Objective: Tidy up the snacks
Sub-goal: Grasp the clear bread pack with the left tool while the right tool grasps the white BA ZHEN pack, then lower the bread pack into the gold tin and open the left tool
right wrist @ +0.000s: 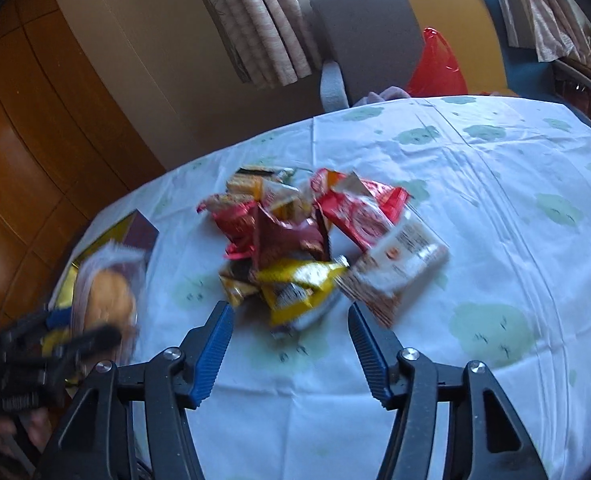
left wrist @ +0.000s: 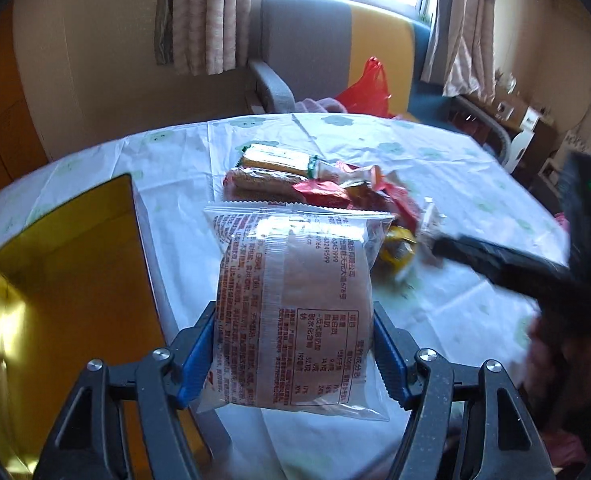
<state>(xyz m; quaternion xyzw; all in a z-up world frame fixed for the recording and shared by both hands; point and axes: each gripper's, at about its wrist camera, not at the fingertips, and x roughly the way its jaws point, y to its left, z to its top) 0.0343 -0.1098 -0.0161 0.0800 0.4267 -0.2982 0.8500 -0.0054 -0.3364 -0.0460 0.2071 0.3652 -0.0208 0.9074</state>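
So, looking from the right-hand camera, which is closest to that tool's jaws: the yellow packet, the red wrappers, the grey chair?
1. The yellow packet, just ahead of the right gripper, at the pile's near edge.
2. The red wrappers, at the pile's far side.
3. The grey chair, beyond the table's far edge.

The right gripper hangs with jaws apart and empty above a tablecloth. A pile of snack packets lies just ahead. At left, the left gripper clamps a bun packet.
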